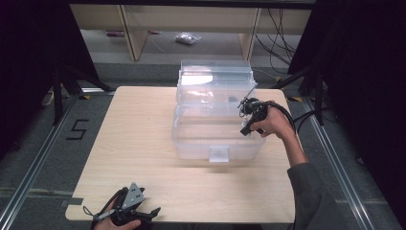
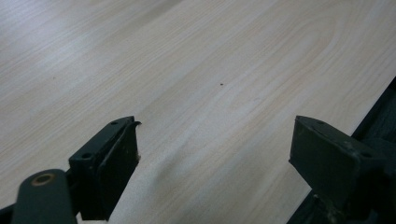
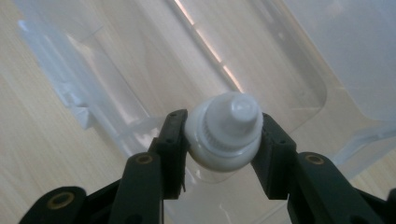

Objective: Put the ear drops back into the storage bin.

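Note:
My right gripper [image 3: 222, 133] is shut on a white plastic bottle [image 3: 227, 133], with its ribbed cap and nozzle pointing at the camera. Both pads press on its sides. Below it lies the open clear plastic bin [image 3: 289, 79]. In the high view the right gripper [image 1: 246, 127] hangs over the right side of the clear bin [image 1: 191, 143], whose lid [image 1: 215, 76] stands up behind it. My left gripper [image 1: 147, 214] rests at the table's front edge, well left of the bin. Its jaws stand open [image 2: 215, 140] over bare wood with nothing between them.
The light wooden table [image 1: 134, 134] has bare room left of and in front of the bin. A latch tab [image 1: 219, 154] sticks out from the bin's front wall. Dark curtains, metal floor rails and cables surround the table.

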`<state>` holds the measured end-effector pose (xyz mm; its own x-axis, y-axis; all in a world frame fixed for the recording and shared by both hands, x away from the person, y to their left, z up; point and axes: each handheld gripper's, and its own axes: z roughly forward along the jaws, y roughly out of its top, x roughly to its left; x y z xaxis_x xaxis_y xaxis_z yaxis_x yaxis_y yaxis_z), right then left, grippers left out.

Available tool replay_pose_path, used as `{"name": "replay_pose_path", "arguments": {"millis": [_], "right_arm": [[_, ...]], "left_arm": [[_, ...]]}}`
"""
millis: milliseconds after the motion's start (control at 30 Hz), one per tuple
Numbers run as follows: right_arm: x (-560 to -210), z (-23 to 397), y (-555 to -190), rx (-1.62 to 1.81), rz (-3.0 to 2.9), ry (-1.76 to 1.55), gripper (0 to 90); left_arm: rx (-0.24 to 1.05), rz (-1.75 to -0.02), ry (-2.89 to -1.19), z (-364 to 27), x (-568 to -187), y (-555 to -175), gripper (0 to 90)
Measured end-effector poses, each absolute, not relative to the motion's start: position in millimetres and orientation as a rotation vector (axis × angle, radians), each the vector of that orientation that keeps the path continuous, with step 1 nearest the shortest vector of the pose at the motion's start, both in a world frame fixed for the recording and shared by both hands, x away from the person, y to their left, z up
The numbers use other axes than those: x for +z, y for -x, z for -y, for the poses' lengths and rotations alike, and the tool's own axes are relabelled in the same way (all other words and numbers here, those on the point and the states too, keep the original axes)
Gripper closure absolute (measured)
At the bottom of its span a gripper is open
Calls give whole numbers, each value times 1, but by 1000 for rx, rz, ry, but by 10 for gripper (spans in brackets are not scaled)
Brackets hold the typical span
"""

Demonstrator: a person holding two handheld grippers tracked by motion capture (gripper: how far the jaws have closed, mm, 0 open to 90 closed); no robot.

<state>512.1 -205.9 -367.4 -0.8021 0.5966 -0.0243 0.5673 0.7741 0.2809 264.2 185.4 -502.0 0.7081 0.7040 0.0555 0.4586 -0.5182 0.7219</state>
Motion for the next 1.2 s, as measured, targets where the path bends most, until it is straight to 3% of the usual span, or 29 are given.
{"name": "replay_pose_path", "arguments": {"millis": [1200], "right_arm": [[-426, 207, -533, 321, -2918, -1011, 600]], "left_arm": [[443, -881, -2205, -185, -502, -264, 149]]}}
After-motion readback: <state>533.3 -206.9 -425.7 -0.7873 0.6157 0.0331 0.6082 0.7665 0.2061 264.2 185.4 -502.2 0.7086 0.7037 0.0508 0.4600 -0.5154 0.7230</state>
